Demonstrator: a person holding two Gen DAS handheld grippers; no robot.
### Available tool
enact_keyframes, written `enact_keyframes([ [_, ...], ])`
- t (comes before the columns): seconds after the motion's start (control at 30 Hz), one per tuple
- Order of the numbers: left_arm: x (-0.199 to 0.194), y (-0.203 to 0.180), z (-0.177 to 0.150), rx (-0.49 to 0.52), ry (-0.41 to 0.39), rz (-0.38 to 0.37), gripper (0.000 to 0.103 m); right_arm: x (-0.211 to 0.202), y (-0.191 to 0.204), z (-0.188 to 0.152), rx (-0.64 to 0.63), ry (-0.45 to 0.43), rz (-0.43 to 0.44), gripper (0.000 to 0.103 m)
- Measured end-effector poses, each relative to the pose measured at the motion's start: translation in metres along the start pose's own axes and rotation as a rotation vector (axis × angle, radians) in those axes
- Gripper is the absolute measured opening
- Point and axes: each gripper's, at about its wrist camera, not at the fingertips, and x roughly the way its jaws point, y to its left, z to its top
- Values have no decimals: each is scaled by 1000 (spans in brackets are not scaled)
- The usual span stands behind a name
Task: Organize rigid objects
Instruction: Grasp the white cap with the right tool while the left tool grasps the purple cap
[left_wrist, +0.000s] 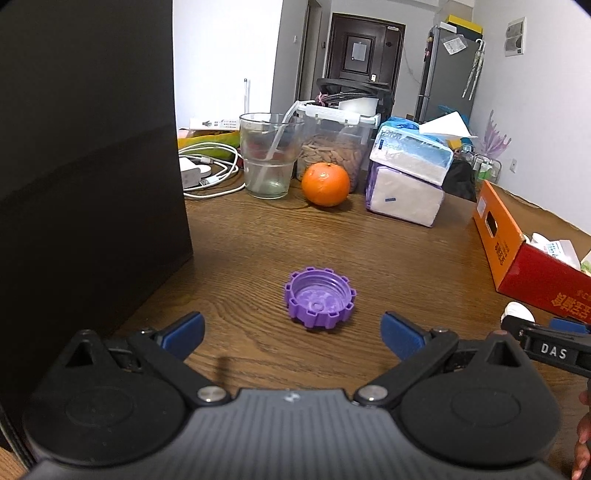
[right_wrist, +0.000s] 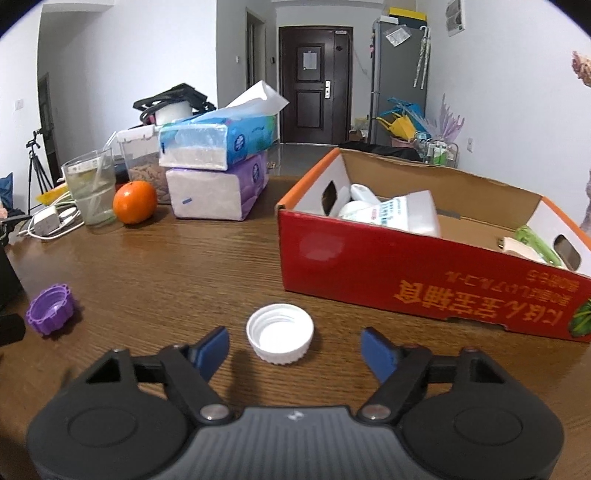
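Note:
A purple ridged cap (left_wrist: 320, 298) lies mouth-up on the wooden table (left_wrist: 388, 266), just ahead of my left gripper (left_wrist: 293, 334), whose blue pads stand apart on either side of it without touching. A white screw cap (right_wrist: 280, 333) lies mouth-up between the fingers of my right gripper (right_wrist: 293, 350); its blue pads (right_wrist: 376, 350) stand clear of the cap on both sides. The purple cap (right_wrist: 50, 308) also shows at the far left of the right wrist view. A red and orange cardboard box (right_wrist: 424, 280) holding white packets stands to the right.
A tall black box (left_wrist: 88, 177) fills the left. At the back stand a glass with a straw (left_wrist: 267, 155), an orange (left_wrist: 325, 184), a snack container (left_wrist: 332, 147), stacked tissue packs (left_wrist: 408, 173) and a charger with cables (left_wrist: 203, 173). The right gripper's arm (left_wrist: 554, 350) shows at the left view's right edge.

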Motion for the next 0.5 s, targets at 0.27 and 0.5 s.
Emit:
enact_keyframes([
  [0.27,8,0,1,-6,11,19,103,9,4,3,-18,22,28,39],
  [0.5,20,-1,3,-13,27,31,103,5,-1,2,6,3,13,39],
])
